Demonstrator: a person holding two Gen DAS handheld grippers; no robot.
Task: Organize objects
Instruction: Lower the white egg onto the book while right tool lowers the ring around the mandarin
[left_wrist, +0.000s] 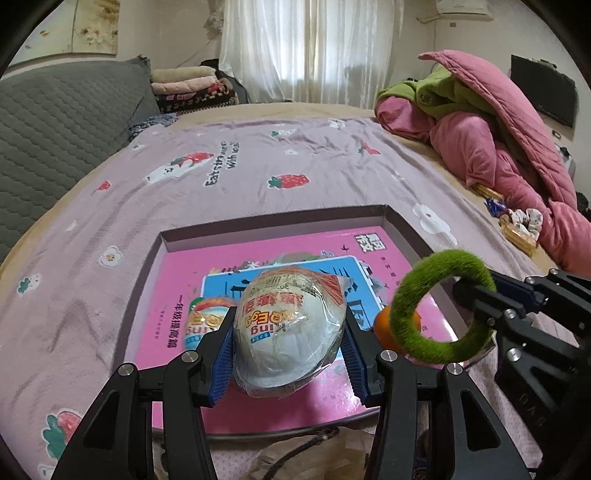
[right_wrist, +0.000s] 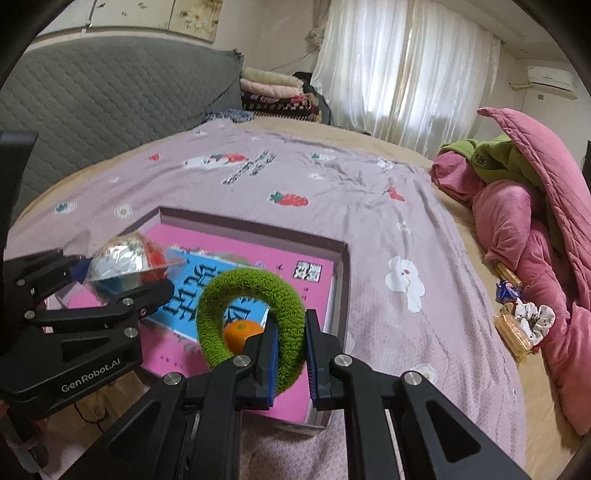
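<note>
your left gripper (left_wrist: 290, 352) pinches the wrapped egg (left_wrist: 291, 328) half-wide above the box (left_wrist: 397, 221); its slick film could slip. your right gripper (right_wrist: 291, 354), nearly shut, clamps the green fuzzy ring (right_wrist: 251, 317) over the orange (right_wrist: 242, 334). let go carelessly and it knocks the orange rolling.

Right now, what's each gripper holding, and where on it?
Left gripper: wrapped egg, pinched across its sides. Right gripper: green fuzzy ring, pinched on its band.

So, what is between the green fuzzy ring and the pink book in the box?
In the right wrist view, an orange fruit shows through the green ring, resting on the pink book; nothing else lies between.
</note>
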